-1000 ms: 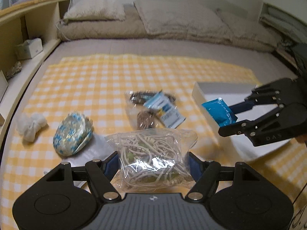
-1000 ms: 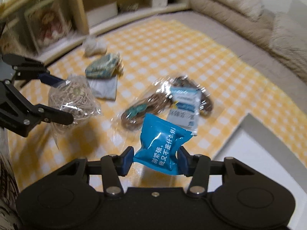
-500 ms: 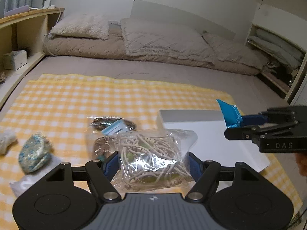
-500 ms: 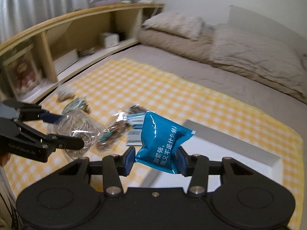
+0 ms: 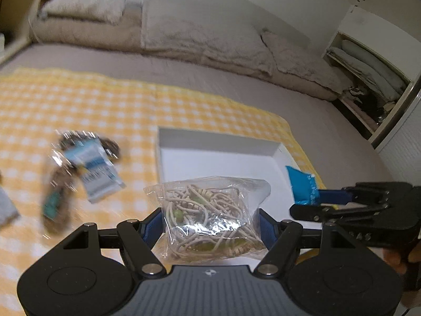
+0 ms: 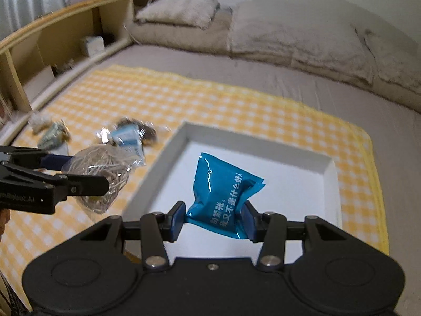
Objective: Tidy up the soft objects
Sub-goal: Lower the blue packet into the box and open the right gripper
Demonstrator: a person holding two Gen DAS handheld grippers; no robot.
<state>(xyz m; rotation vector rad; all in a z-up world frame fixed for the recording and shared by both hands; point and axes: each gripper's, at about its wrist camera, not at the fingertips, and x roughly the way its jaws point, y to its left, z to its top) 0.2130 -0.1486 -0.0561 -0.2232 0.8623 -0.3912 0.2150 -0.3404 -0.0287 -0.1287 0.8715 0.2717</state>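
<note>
Right gripper (image 6: 212,217) clamps a blue packet (image 6: 222,193) above the white tray (image 6: 332,169). Left gripper (image 6: 86,173), at left side, pinches a clear bag w/ cords (image 6: 101,167) over the yellow checked cloth (image 6: 184,100).

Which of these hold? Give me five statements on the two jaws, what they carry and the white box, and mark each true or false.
1. The left gripper holds a clear bag of cords. True.
2. The right gripper holds a red pouch. False: the pouch is blue.
3. The box already contains a bag. False: the box floor that shows is bare.
4. The pouch hangs above the box. True.
5. Every packet is off the yellow cloth. False: a packet lies left of the box.
</note>
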